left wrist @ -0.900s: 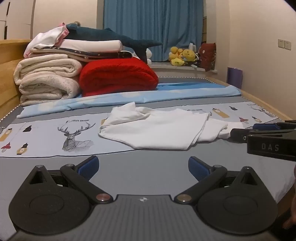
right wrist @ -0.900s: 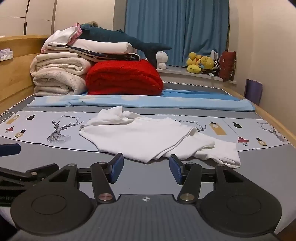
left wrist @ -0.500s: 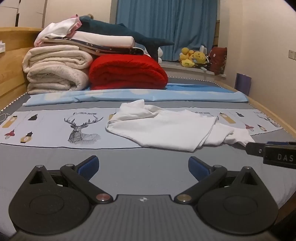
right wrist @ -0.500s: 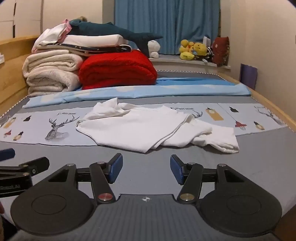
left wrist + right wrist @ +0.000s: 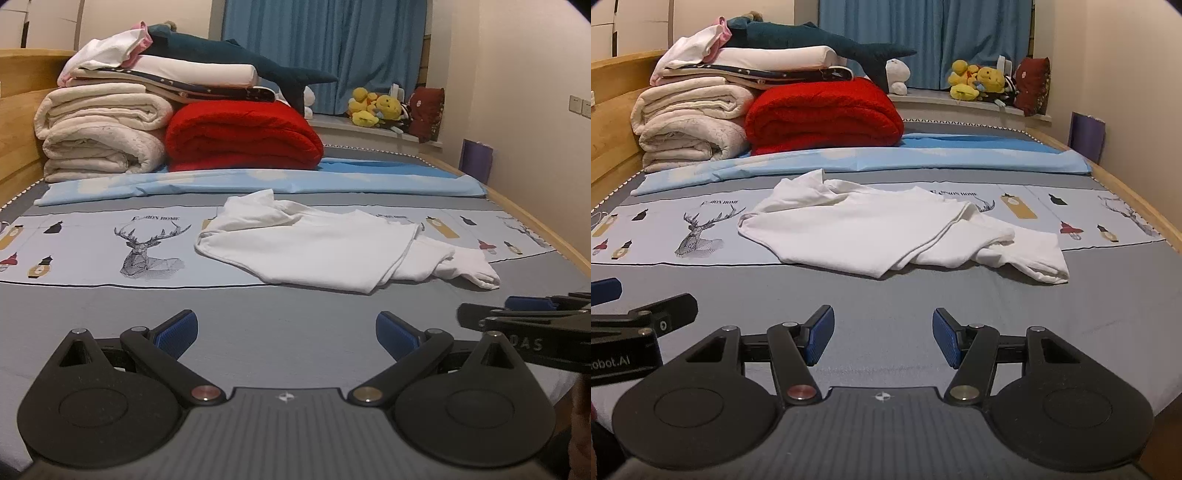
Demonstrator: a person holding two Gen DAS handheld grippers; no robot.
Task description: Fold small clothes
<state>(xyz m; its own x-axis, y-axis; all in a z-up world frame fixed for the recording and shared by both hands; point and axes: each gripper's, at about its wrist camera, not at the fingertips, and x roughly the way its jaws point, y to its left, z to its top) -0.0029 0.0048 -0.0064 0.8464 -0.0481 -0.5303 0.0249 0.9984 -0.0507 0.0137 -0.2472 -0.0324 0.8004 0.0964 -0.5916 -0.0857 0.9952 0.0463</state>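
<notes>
While the rumpled white cotton garment [image 5: 317, 247] lies loosely half-doubled on the grey printed bedsheet with the deer drawing [image 5: 258, 332], one twisted end trailing off to the right, neither of my tongs has any hold of it. It sits in the middle of the bed, across the pale band of the sheet, just right of the stag print and well ahead of both tools. My left gripper [image 5: 286, 330] hangs over the bare grey part of the sheet in front of the garment, its blue-padded jaws spread wide with nothing between them. My right gripper [image 5: 882, 338] is also parted and empty, though spread less than the left one, and is likewise short of the cloth's near edge. Each tool shows at the edge of the other's view, so they are side by side. Behind the garment a light blue folded sheet [image 5: 258, 184] stretches across the bed. Beyond that are a folded red fleece blanket [image 5: 240, 136] and a stack of rolled cream blankets [image 5: 99, 136], with a dark teal plush shark [image 5: 240, 62] on top. Yellow soft toys [image 5: 979, 79] sit on the window ledge before the blue curtain [image 5: 325, 48].
</notes>
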